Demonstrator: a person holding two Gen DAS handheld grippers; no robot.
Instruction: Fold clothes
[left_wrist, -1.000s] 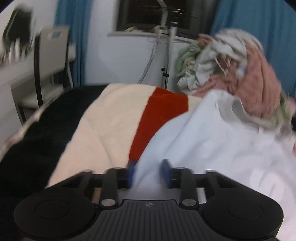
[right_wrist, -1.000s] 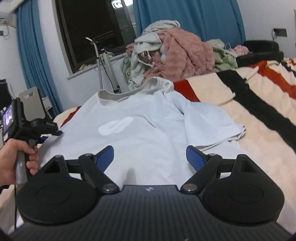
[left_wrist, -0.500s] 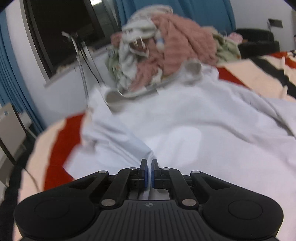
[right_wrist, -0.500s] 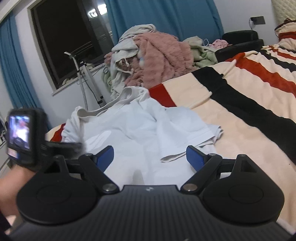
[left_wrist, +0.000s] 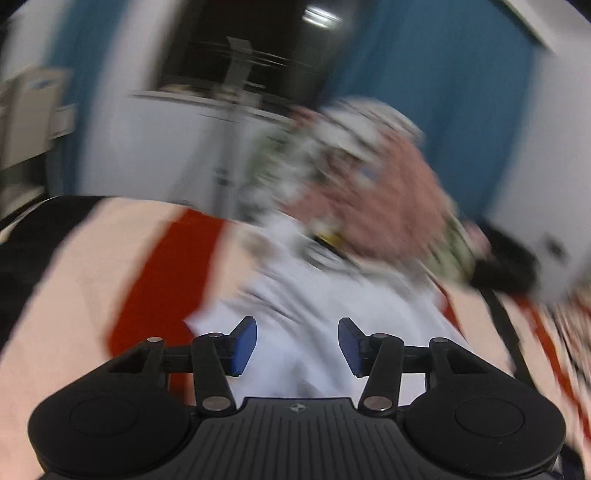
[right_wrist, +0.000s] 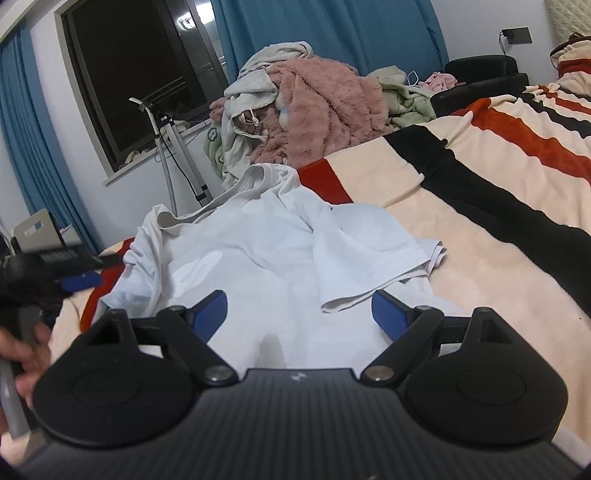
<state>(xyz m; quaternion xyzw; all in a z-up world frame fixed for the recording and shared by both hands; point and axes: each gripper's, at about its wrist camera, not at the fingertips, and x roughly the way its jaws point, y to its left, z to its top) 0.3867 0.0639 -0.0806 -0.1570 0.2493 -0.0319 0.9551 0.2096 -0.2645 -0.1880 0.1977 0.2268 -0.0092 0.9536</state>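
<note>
The left gripper (left_wrist: 297, 345) stood open, its blue pads (left_wrist: 242, 345) well apart with nothing between them. It hung over the near part of the shirt (left_wrist: 314, 314), and through the heavy blur I could not tell whether the pads touched the cloth. From the right wrist view the left gripper (right_wrist: 79, 280) showed only as a dark smear at the left edge, with a hand (right_wrist: 26, 354) below it on the grip.

The right gripper (right_wrist: 299, 314) was spread wider still, holding nothing. Its pads (right_wrist: 210, 314) flanked the lower part of the shirt (right_wrist: 258, 266); whether they rested on it could not be told.

The shirt, pale blue-white, lay spread on the blanket (right_wrist: 480, 258), which was striped cream, black and red. Its collar (right_wrist: 221, 199) pointed away toward the window (right_wrist: 140, 74). The right sleeve (right_wrist: 369, 254) was folded in over the body, its hem just ahead of the right pad. The left side was bunched into wrinkles. Beyond the collar sat a pile (right_wrist: 314, 107) of pink and pale clothes against the curtain (right_wrist: 332, 33).
</note>
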